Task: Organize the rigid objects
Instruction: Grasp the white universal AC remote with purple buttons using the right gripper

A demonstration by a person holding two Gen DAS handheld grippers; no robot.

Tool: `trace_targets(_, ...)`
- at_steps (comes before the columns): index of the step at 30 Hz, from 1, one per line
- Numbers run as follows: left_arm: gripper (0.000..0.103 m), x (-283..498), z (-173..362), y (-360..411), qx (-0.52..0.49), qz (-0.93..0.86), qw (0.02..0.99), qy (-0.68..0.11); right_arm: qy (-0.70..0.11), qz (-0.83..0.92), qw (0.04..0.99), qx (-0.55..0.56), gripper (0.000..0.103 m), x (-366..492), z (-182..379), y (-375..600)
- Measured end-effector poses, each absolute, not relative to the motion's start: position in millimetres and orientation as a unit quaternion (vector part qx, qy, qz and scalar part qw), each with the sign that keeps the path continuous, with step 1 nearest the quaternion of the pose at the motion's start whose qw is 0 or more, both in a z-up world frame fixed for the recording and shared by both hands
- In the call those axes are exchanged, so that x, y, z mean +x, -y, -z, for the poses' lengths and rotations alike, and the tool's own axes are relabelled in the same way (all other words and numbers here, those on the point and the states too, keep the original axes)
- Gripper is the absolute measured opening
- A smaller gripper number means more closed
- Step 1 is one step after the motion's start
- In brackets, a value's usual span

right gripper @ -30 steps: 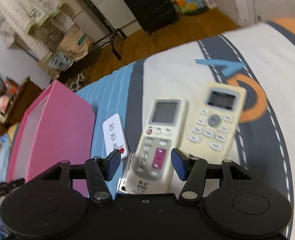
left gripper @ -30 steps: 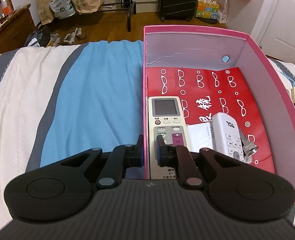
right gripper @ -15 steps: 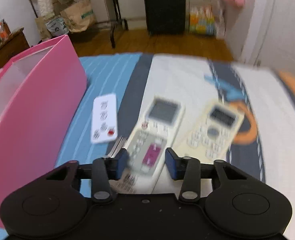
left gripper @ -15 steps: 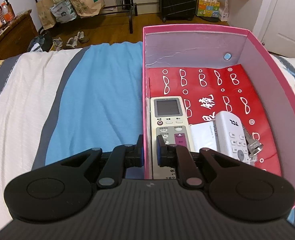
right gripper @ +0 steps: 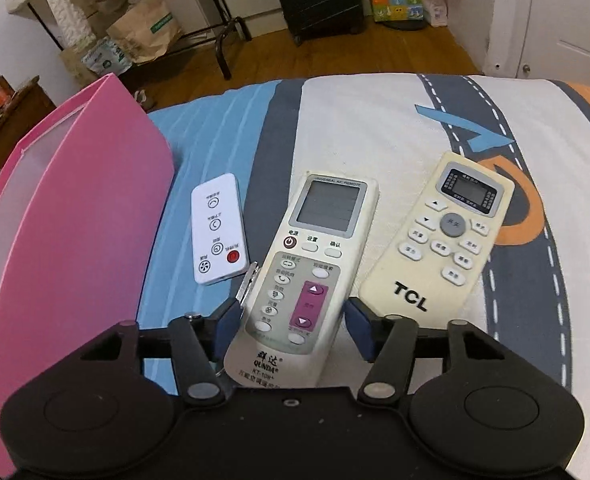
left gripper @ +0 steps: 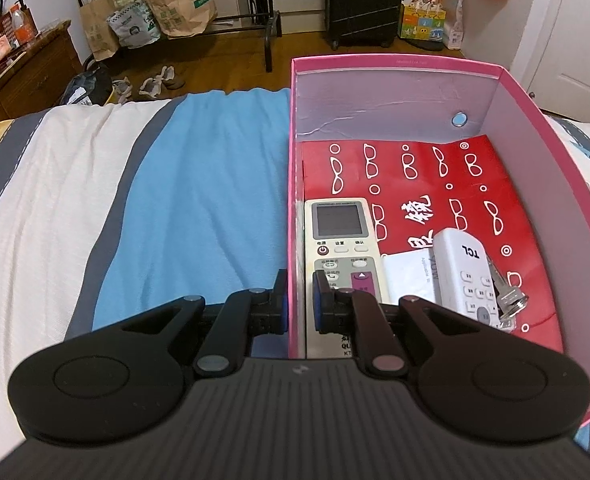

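My left gripper (left gripper: pixel 298 306) is shut on the left wall of the pink box (left gripper: pixel 395 60), one finger outside and one inside. In the box, on a red sheet (left gripper: pixel 435 176), lie a grey-white remote (left gripper: pixel 341 240), a white TCL remote (left gripper: pixel 465 276) and a small metal piece (left gripper: pixel 509 300). My right gripper (right gripper: pixel 293 320) straddles the lower end of a QUNDA remote (right gripper: pixel 319 248) flat on the bed. Its jaws are opening, the pads beside the remote's edges. Beside it lie a small white remote (right gripper: pixel 218 232) and a cream TCL remote (right gripper: pixel 443 240).
The pink box (right gripper: pixel 67 220) stands left of the loose remotes. A metal clip-like piece (right gripper: pixel 249 280) pokes out from under the QUNDA remote's left side. The striped bedspread (left gripper: pixel 175 200) stretches left of the box. Bags, a suitcase and a rack stand on the floor beyond.
The right gripper's jaws narrowed, then widened again, and its view rolled upright; the jaws now sit on both sides of the QUNDA remote. The left gripper keeps its hold on the box wall.
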State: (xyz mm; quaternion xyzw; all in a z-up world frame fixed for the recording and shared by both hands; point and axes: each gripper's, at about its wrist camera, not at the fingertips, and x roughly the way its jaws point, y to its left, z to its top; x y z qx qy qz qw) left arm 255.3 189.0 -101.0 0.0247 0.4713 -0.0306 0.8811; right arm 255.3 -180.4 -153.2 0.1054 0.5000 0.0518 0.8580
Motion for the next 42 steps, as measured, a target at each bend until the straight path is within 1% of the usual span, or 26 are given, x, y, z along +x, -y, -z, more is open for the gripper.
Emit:
trace_targets(3, 0.011, 254, 100, -188, 0.024, 0.030, 0.881, -0.472, -0.494, -0.047, 0.864, 0.087, 0.064, 255, 150, 177)
trace_targets(6, 0.011, 254, 100, -187, 0.025, 0.030, 0.880, -0.473, -0.516, -0.040, 0.852, 0.084, 0.062, 247, 145, 178)
trace_targets(9, 0.011, 253, 99, -187, 0.026, 0.033, 0.880, -0.473, -0.547, -0.054, 0.829, 0.106, 0.062, 230, 144, 181)
trace_targets(12, 0.011, 253, 100, -189, 0.028, 0.035, 0.881, -0.472, -0.549, -0.043, 0.829, 0.096, 0.063, 227, 145, 173)
trace_targets(14, 0.011, 253, 100, -189, 0.028, 0.035, 0.881, -0.471, -0.535, -0.036, 0.842, 0.062, 0.066, 233, 146, 164)
trace_targets(17, 0.011, 254, 100, -191, 0.023, 0.038, 0.881, -0.472, -0.484, -0.015, 0.875, 0.023, 0.065, 240, 154, 157)
trace_targets(21, 0.011, 256, 100, -191, 0.021, 0.038, 0.880, -0.472, -0.477, -0.013, 0.878, 0.032, 0.061, 233, 148, 163)
trace_targets(27, 0.011, 257, 100, -191, 0.020, 0.038, 0.880, -0.472, -0.435, -0.033, 0.899, 0.046, 0.060, 199, 118, 167)
trace_targets(34, 0.011, 257, 99, -192, 0.013, 0.038, 0.880, -0.473, -0.405, -0.042, 0.910, 0.072, 0.060, 173, 118, 162)
trace_targets(42, 0.011, 256, 99, -193, 0.013, 0.040, 0.880, -0.473, -0.341, -0.064, 0.935, 0.068, 0.058, 150, 78, 156)
